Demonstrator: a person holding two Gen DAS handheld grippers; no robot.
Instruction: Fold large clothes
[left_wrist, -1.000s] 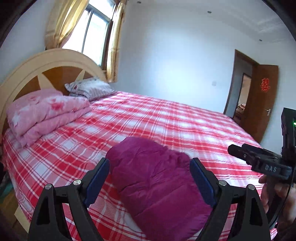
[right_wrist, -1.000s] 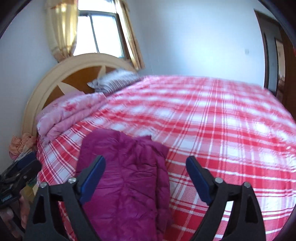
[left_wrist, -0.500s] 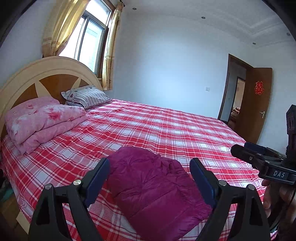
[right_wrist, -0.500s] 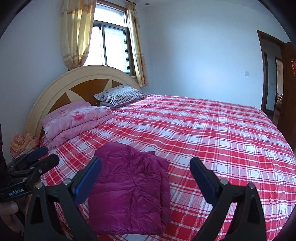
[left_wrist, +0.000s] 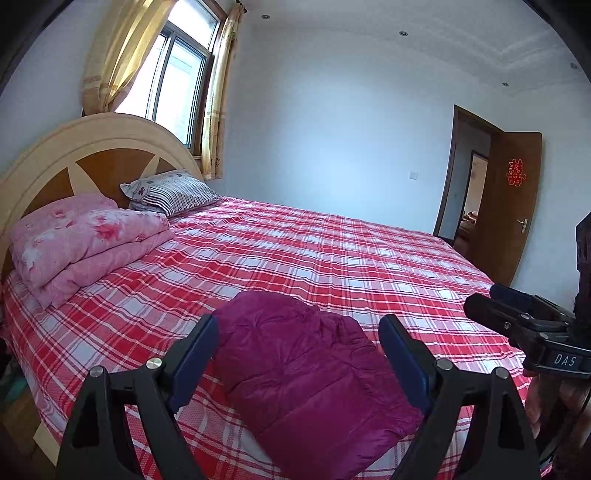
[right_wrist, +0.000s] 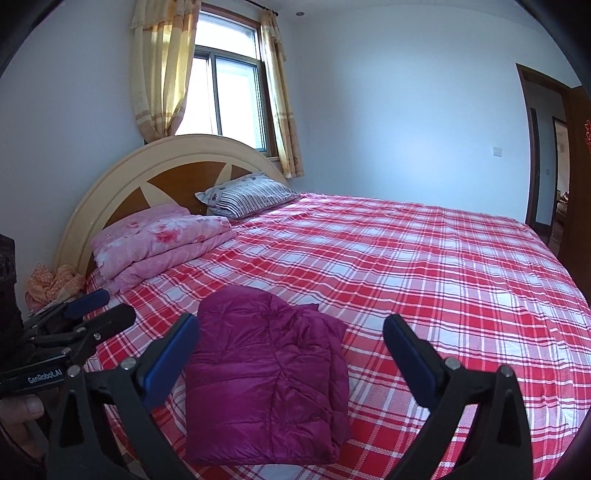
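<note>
A magenta puffer jacket lies folded into a rectangle on the red plaid bed, near its front edge. My left gripper hovers above and short of the jacket, open, with nothing between its blue pads. My right gripper also hangs back from the jacket, its jaws opening wide and empty. Each gripper shows in the other's view: the right gripper at the right edge, the left gripper at the left edge.
A folded pink quilt and a striped pillow lie by the headboard. A curtained window is behind it. An open wooden door stands at the right. A hand holds the left gripper.
Both views have pulled back and up from the jacket, which now sits lower and smaller in frame. The right gripper's jaws have spread wider. The jacket has not moved.
</note>
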